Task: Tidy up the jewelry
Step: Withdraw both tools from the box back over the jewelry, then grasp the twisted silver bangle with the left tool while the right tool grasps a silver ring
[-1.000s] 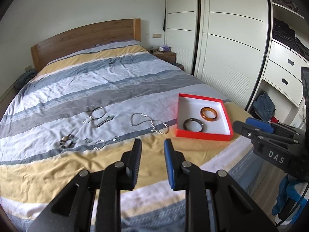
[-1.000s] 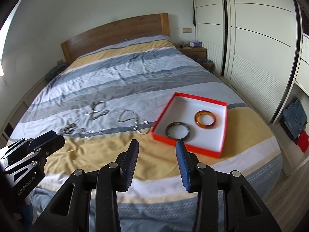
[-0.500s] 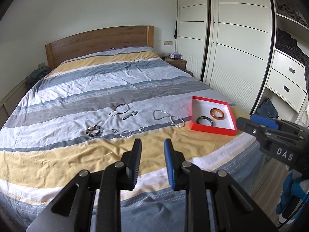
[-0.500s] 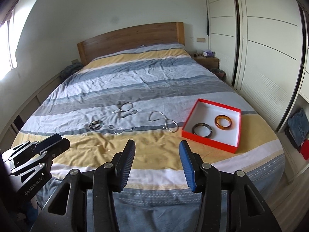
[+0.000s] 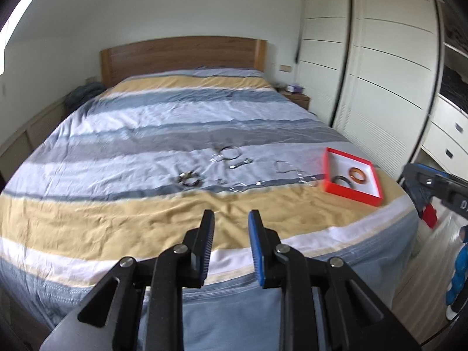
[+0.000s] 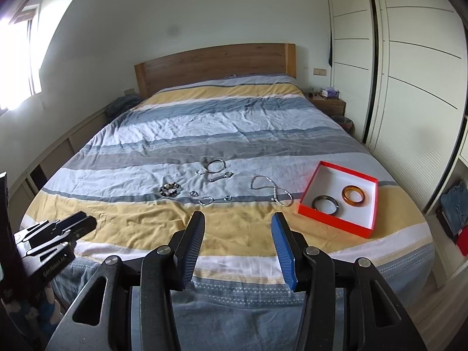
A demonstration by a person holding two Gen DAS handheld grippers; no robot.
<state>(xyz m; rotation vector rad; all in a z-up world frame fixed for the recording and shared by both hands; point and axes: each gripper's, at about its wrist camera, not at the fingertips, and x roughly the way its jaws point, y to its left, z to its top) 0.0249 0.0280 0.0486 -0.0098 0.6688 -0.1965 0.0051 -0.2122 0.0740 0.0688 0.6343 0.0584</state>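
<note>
A red box with a white inside lies near the bed's front right corner. In it lie a dark bangle and an amber bangle. Left of it on the bedspread lie a silver chain, a dark beaded bracelet, a silver bangle and several small rings. My left gripper and right gripper are both open and empty, held back from the foot of the bed.
The striped bed has a wooden headboard. White wardrobe doors stand on the right, with a nightstand in the corner. Clothes lie on the floor at the right.
Both grippers have pulled back and away from the bed, so the jewelry and box look smaller and farther. Nothing on the bed has moved. Both grippers stayed open.
</note>
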